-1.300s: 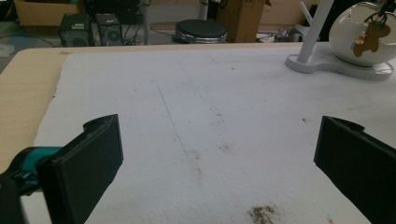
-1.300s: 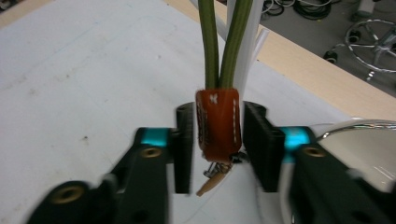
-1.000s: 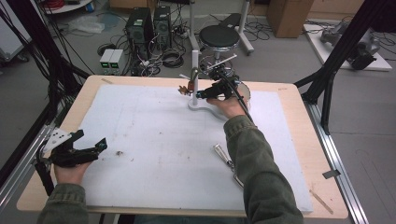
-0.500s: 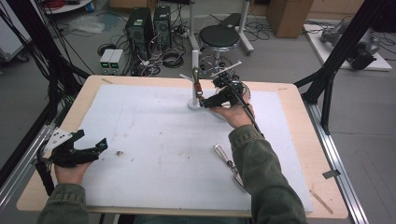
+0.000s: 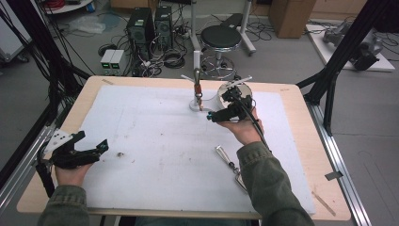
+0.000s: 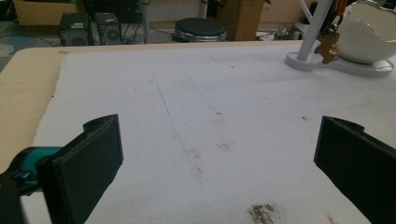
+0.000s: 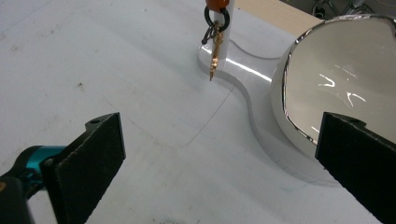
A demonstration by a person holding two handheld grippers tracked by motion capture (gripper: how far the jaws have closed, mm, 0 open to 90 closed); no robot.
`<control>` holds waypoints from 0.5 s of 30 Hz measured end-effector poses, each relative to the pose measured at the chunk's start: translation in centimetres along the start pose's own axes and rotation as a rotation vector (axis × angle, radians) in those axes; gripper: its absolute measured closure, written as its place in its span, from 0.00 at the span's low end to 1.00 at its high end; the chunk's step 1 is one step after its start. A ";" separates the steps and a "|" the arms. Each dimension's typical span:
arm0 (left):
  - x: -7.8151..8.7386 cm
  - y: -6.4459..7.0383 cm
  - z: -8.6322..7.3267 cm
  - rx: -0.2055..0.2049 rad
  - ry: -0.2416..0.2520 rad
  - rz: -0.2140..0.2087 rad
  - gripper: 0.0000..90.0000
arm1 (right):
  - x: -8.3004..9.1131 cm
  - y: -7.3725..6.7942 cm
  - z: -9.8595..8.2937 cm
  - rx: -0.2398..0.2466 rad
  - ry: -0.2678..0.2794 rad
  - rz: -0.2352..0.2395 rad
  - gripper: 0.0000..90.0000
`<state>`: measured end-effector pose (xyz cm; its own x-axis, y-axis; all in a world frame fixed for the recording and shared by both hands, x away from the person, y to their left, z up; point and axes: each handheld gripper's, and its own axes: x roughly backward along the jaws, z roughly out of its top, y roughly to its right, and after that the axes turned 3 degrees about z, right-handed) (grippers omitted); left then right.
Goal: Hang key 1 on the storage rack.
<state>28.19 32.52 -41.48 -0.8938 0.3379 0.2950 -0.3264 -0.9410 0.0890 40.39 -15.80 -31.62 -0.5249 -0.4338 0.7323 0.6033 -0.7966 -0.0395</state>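
Observation:
A white peg stand (image 5: 196,70) rises from a base at the back middle of the white mat (image 5: 155,155). A brass key with an orange tag (image 5: 199,95) hangs from it, and that hanging key (image 7: 215,46) shows close ahead in the right gripper view. My right gripper (image 5: 211,116) is open and empty, just in front of the stand and clear of the key. Its jaws stand wide apart (image 7: 219,144). My left gripper (image 5: 96,149) rests open near the mat's left front edge, holding nothing (image 6: 224,149). From there the stand (image 6: 308,37) is far off.
A white bowl (image 5: 236,92) with a shiny rim sits on the stand's base, right of the post; the bowl (image 7: 336,74) lies close to my right jaw. A second keychain with a metal piece (image 5: 229,162) lies on the mat beside the right forearm. A dark speck (image 5: 121,154) marks the mat.
My right gripper has drawn back from the stand toward the person, open. The key stays hanging on the stand. The left gripper has not moved.

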 end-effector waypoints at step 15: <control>0.0 0.0 0.0 -0.005 -0.011 -0.002 0.02 | 0.7 -0.2 -3.5 -0.018 0.007 0.007 0.01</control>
<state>28.20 32.48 -41.51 -0.8897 0.3393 0.3054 -0.3293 -0.9404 0.0852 37.86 -17.42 -33.49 -0.5247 -0.4422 0.7274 0.5958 -0.8011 -0.0573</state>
